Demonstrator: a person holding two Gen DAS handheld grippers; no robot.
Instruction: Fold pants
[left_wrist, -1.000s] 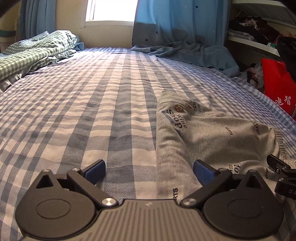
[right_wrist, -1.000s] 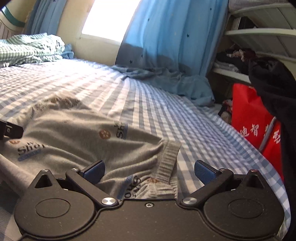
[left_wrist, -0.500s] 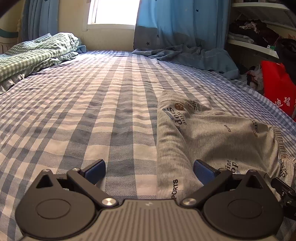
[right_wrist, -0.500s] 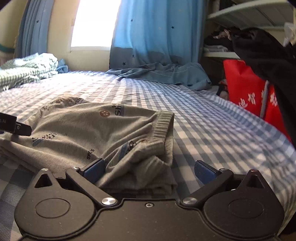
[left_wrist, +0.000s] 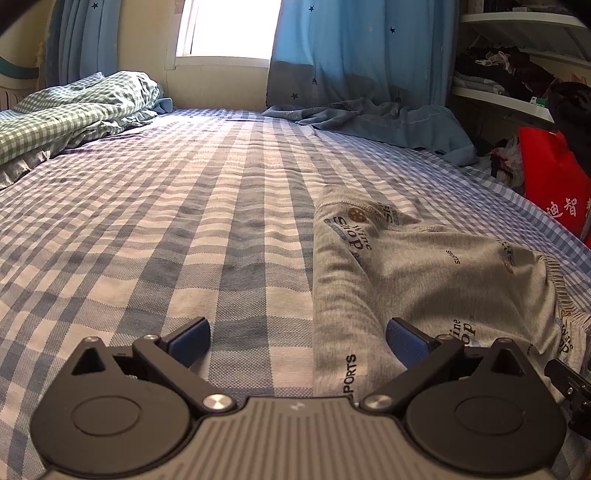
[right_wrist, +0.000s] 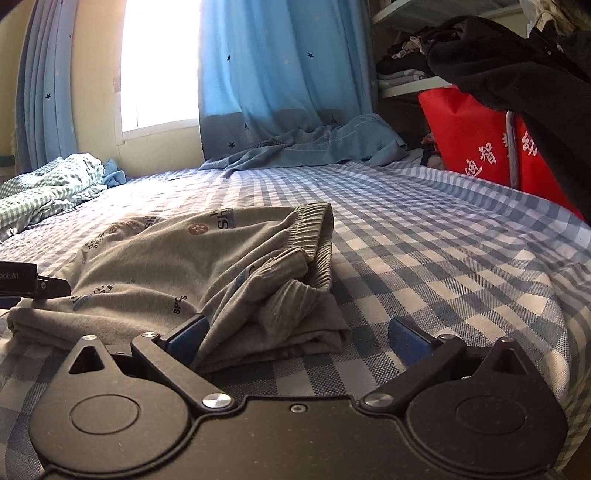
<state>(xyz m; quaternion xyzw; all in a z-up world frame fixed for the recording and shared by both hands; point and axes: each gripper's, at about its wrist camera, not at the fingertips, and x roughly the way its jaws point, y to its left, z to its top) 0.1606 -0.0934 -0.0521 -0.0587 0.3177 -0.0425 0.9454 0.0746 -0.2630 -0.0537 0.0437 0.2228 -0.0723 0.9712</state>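
Grey printed pants (left_wrist: 424, 273) lie folded in a bundle on the blue checked bed sheet (left_wrist: 184, 221). My left gripper (left_wrist: 297, 338) is open and empty; its right finger rests by the near left edge of the pants. In the right wrist view the pants (right_wrist: 192, 266) lie with the ribbed waistband (right_wrist: 317, 236) bunched at their right end. My right gripper (right_wrist: 297, 338) is open and empty, just in front of the bunched waistband end. The left gripper's tip (right_wrist: 33, 284) shows at the left edge there, and the right gripper's tip (left_wrist: 569, 387) shows at the lower right of the left wrist view.
A rumpled green checked quilt (left_wrist: 66, 114) lies at the far left of the bed. Blue curtains (left_wrist: 362, 55) hang by the window and pool on the bed. A red bag (right_wrist: 472, 136), shelves of clothes and a dark garment (right_wrist: 517, 77) stand to the right.
Both grippers have drawn back and lowered away from the pants. The waistband end, earlier between the right gripper's fingers, now lies loose on the bed in front of it.
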